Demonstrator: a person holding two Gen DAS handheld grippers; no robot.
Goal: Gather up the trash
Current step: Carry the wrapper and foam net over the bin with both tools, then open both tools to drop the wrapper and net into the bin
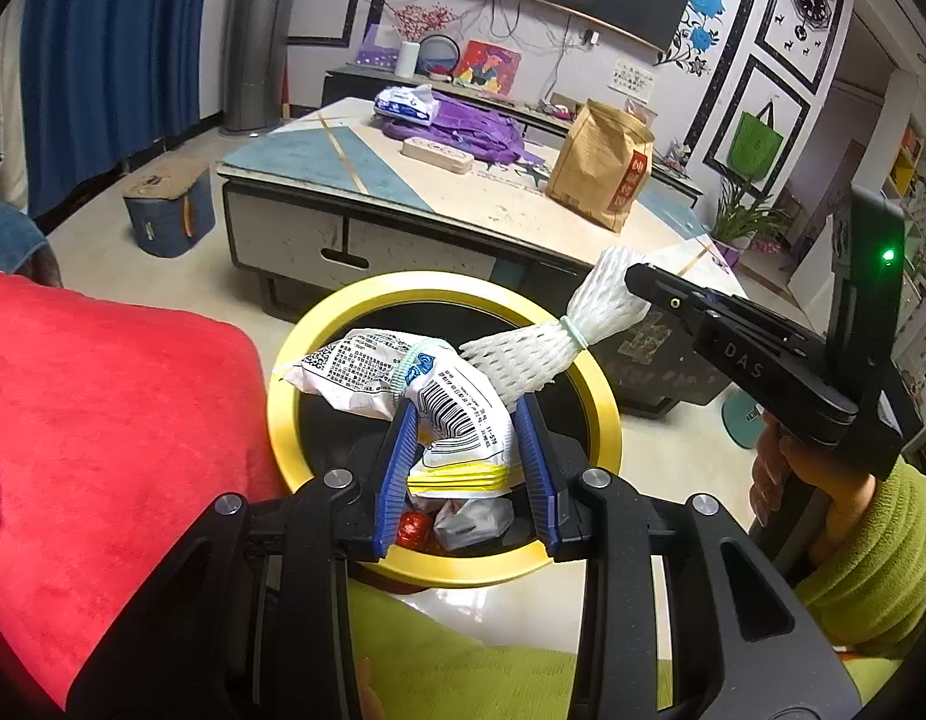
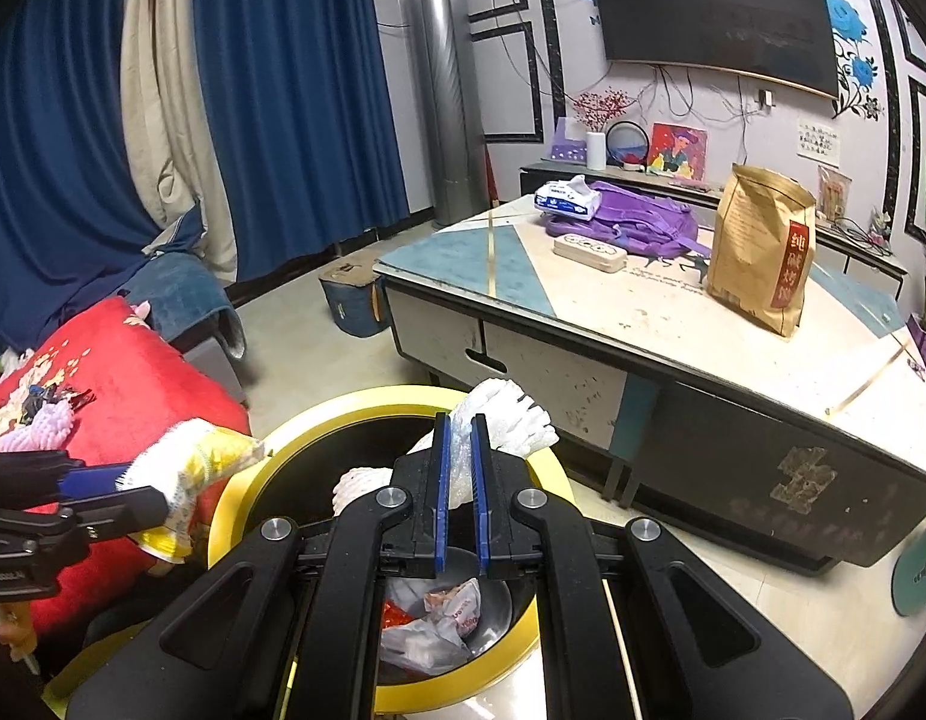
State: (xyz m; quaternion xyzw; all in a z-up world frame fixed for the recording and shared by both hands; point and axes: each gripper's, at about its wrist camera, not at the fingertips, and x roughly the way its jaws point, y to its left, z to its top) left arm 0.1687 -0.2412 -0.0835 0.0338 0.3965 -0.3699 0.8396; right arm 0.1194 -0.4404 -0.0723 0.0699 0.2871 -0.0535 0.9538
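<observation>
Your left gripper (image 1: 466, 420) clamps the snack wrapper (image 1: 402, 378), your right gripper (image 2: 461, 450) pinches the foam net (image 2: 505, 414); both hang over the yellow-rimmed bin (image 1: 601, 396), which already holds trash. Release next.

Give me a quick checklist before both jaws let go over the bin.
1. Left gripper clamps the snack wrapper: ok.
2. Right gripper clamps the white foam net: ok.
3. Wrapper above the yellow bin opening: ok.
4. Foam net fully inside the rim line: cannot tell; its far end reaches past the rim.
5. Room in the bin: ok; only a few scraps at the bottom.
</observation>
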